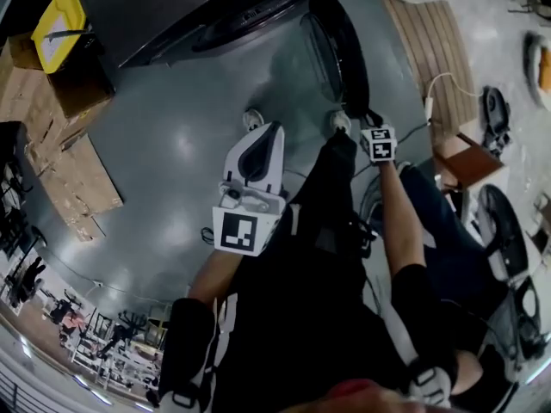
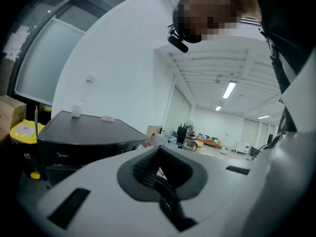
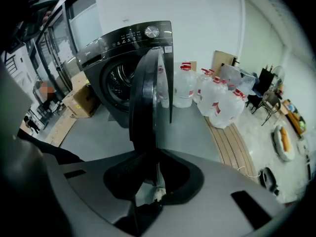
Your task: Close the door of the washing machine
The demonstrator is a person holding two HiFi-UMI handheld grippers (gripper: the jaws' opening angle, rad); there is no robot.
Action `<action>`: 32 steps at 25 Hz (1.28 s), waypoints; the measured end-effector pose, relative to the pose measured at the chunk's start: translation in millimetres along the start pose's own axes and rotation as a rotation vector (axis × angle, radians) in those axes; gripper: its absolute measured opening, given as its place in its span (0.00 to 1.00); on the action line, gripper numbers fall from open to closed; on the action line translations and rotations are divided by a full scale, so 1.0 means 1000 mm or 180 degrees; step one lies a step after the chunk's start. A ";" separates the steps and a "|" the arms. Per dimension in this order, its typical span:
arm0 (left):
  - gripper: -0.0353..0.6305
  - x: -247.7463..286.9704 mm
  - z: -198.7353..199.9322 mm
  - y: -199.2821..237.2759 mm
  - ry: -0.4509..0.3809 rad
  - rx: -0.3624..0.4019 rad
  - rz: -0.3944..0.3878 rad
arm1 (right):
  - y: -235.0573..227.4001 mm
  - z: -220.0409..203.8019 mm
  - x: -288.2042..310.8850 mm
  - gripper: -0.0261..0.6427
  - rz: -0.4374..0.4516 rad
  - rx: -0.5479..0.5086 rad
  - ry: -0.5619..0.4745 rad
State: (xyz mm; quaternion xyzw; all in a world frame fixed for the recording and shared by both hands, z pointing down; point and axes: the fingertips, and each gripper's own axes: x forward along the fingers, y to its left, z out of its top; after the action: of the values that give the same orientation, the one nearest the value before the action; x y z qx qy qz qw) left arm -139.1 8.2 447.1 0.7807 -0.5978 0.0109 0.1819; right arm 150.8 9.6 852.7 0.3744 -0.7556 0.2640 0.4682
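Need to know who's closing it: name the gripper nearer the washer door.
Right. The right gripper is clamped on the door edge; the left gripper hangs apart beside it.

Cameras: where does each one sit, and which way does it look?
Head view: on the person's head, looking steeply down at the washing machine and open door; arms, legs, left tongs, right tongs show.
Left gripper view: on the left tongs, looking across at the machine and hall; the person's torso above.
Right gripper view: on the right tongs, facing the door edge-on; only its jaws show.
Shared: all three see the washing machine.
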 end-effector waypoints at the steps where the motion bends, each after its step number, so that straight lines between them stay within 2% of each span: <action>1: 0.06 -0.003 0.001 0.007 0.0009 -0.0005 -0.0029 | 0.007 0.002 0.001 0.14 -0.0031 0.0044 -0.0004; 16: 0.06 -0.017 0.015 0.055 0.0017 -0.0062 -0.0389 | 0.102 0.014 0.010 0.14 -0.0191 0.0508 0.0127; 22: 0.06 -0.024 0.018 0.069 0.0018 -0.0091 -0.0427 | 0.134 0.021 0.014 0.14 -0.0307 0.0756 0.0158; 32: 0.06 -0.024 0.016 0.108 0.0006 -0.0092 -0.0316 | 0.207 0.063 0.034 0.15 -0.0245 0.1050 0.0010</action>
State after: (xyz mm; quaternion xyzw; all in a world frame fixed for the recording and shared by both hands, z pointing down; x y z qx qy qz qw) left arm -250.0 2.1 456.1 0.8067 -0.5582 -0.0060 0.1940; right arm -59.6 71.8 847.1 0.4745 -0.6864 0.3669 0.4112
